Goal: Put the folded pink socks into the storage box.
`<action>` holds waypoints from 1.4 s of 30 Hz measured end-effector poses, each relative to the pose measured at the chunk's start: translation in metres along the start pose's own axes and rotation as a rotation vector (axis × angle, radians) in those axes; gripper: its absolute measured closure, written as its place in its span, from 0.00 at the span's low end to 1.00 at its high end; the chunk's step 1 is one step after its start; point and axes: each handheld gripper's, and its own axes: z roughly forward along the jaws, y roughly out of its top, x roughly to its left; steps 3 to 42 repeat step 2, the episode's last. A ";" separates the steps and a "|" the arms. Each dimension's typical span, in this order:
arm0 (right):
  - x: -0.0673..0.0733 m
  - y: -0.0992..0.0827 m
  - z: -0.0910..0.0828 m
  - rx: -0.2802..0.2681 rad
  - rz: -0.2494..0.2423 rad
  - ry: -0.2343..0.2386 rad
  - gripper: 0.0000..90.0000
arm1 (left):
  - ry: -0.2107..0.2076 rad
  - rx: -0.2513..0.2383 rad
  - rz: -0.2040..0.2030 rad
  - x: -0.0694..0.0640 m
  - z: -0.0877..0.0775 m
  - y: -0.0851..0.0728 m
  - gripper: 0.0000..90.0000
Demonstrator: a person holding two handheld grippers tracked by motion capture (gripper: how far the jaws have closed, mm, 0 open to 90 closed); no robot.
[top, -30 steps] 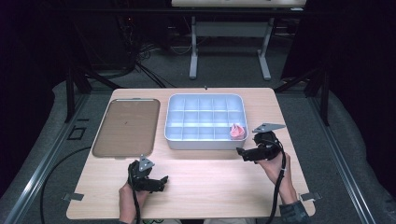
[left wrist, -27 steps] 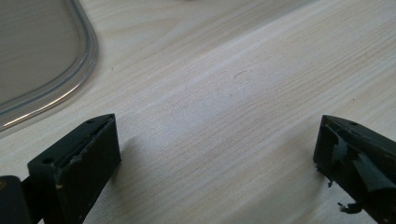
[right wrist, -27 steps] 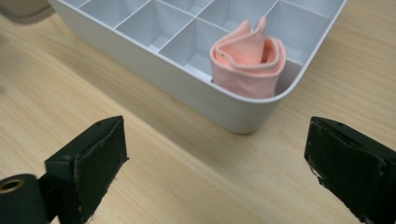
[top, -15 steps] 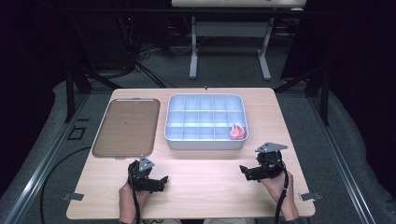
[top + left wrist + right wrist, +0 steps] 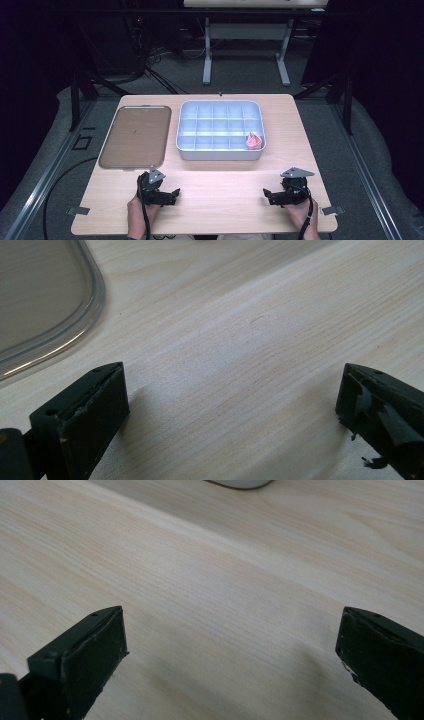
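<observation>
On the near part of the table [image 5: 225, 200], two hands hold two grippers, well apart. Left gripper [image 5: 172, 194] sits near the left corner, just near of the tray [image 5: 134, 136]. Right gripper [image 5: 267, 194] sits near the right corner. Both point toward the middle of the table.

Left gripper view: its two black jaws stand wide apart w/ bare wood between them, nothing held. The right jaw pad looks torn and ragged at its edge. A bit of the tray's clear rounded rim [image 5: 95, 300] shows at top left; the rest is cut off.

Right gripper view: jaws wide apart too, nothing held, bare wood between. At the top edge a small pale curved bit [image 5: 239, 484] peeks in, prob. the corner of the white bin, but too little shows to be sure.

High view: the brown flat tray lies on the far left of the table. The white bin [image 5: 220, 152] w/ many small boxes inside lies right beside it, in the middle. A pink thing [image 5: 253, 141] sits in the bin's near right corner box. It is too small and blurry to tell what it is. The person's wrists come in from the bottom edge; arms are cut off. The room around the table is dark, and table legs [image 5: 207, 55] stand far behind.
</observation>
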 end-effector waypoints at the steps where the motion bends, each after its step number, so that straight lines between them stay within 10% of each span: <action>1: -0.002 -0.002 -0.001 0.003 0.007 -0.001 0.00 | 0.000 0.000 0.000 0.000 0.000 0.000 0.01; 42: -0.003 -0.004 -0.001 -0.004 0.014 -0.005 0.00 | 0.000 0.000 0.000 0.000 0.000 0.000 0.01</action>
